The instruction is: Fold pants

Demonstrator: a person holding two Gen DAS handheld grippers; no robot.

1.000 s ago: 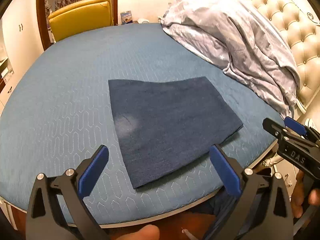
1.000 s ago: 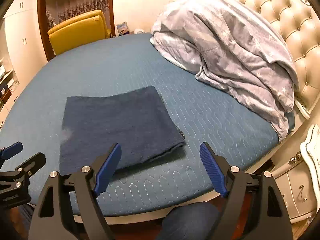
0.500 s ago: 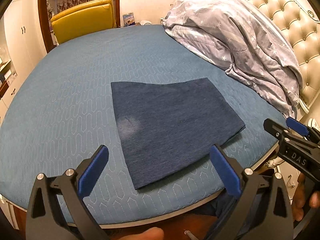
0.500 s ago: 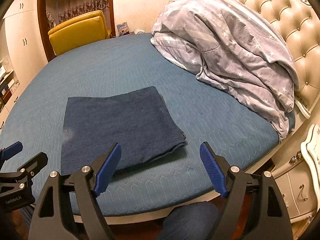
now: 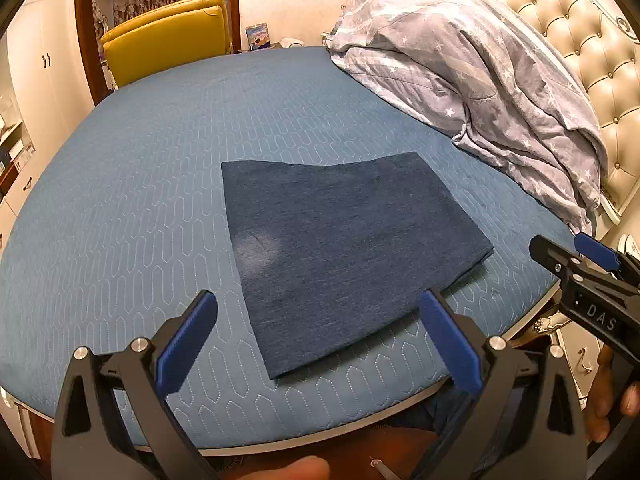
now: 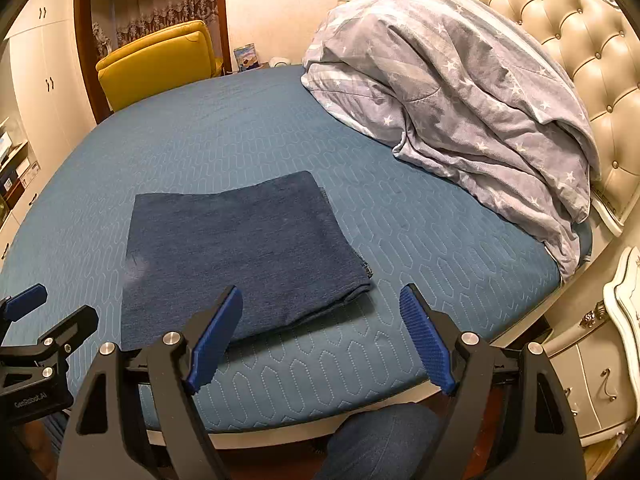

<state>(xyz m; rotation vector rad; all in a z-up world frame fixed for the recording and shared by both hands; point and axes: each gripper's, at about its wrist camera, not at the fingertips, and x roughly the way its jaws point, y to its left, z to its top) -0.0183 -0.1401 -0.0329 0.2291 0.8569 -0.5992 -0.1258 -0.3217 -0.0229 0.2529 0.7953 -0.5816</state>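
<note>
The dark blue pants (image 5: 344,256) lie folded into a flat rectangle on the blue quilted bed (image 5: 140,184), near its front edge. My left gripper (image 5: 320,320) hovers open above the bed's front edge, just short of the pants' near edge, nothing between its blue pads. In the right wrist view the same folded pants (image 6: 240,248) sit left of centre, a pale worn patch near their left side. My right gripper (image 6: 320,316) is open and empty, held off the pants' near right corner. Each gripper shows at the side of the other's view: right gripper (image 5: 576,264), left gripper (image 6: 44,320).
A rumpled grey star-print duvet (image 6: 460,88) is piled at the back right against a tufted cream headboard (image 6: 580,40). A yellow armchair (image 5: 168,36) stands beyond the bed. A white nightstand (image 6: 600,340) stands at the right. A person's knee (image 6: 380,440) shows below the bed edge.
The left wrist view sits slightly lower in the picture than a second ago, little more than a wobble. Pants and both grippers are otherwise as before.
</note>
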